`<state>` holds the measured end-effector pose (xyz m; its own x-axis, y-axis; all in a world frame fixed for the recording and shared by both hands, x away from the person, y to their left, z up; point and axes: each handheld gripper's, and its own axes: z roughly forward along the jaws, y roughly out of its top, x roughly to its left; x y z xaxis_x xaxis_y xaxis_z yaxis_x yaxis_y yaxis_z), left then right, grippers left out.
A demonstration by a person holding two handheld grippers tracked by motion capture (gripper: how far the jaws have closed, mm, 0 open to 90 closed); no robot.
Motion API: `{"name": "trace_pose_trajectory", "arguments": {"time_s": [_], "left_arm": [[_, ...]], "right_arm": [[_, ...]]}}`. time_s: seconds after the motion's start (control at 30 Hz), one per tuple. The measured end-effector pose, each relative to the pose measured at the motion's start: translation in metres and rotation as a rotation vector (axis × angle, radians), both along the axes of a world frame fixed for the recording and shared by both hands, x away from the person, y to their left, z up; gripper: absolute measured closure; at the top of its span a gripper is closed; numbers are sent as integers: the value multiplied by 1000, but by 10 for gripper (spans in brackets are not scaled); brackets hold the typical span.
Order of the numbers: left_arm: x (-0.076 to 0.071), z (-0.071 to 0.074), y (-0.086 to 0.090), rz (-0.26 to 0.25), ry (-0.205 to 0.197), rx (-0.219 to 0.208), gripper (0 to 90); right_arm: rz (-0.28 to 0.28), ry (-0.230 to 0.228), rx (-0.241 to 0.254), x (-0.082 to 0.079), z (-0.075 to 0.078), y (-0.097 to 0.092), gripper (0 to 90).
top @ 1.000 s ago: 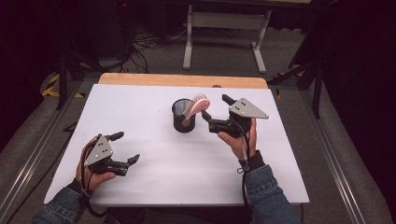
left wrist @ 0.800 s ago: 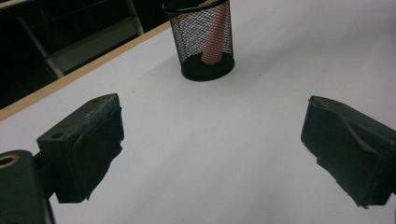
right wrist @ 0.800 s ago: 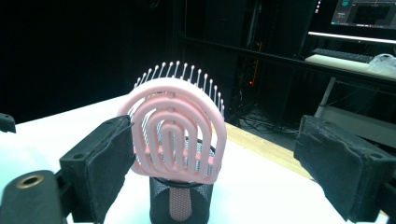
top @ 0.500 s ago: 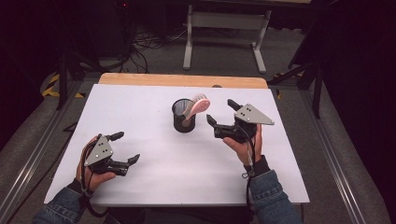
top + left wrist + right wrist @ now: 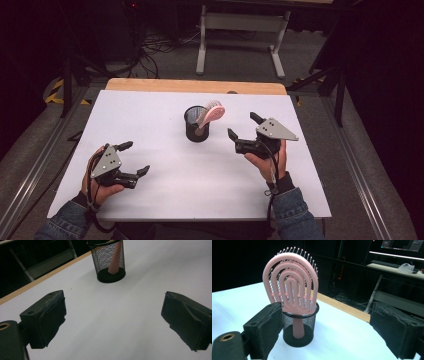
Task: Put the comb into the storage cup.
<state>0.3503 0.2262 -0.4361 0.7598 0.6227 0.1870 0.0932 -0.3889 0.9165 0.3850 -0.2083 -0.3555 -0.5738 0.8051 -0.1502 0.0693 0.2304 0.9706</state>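
Left tongs: 7 o'clock on white worktop, wide, empty.
Right tongs: 4 o'clock, wide, empty, drawn back from cup since a second ago; placement likely finished.
Mesh cup: centre, holding pink hairbrush handle-down.

- Table: I count one obstacle, a mesh cup mid-table with a pink brush leaning out toward the right.
- Bare white surface on every side of the cup; both my grippers sit apart from it.
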Motion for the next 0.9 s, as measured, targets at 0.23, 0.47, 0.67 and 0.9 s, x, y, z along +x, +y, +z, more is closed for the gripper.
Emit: {"name": "trace_pose_trajectory", "arguments": {"time_s": [0.23,0.47,0.67,0.9], "left_arm": [[0,0,0,-1,-1,0,67],[0,0,-1,-3,1,0,67],[0,0,-1,-6,3,-1,67],[0,0,-1,-7,2,-2,67]], "right_arm": [[-1,3,-26,-3,-5,-1,116],[1,6,-47,-6,-10,-2,114],[2,18,-61,-7,-18,-2,114],[16,20,-94,-10,-28,0,114]]}}
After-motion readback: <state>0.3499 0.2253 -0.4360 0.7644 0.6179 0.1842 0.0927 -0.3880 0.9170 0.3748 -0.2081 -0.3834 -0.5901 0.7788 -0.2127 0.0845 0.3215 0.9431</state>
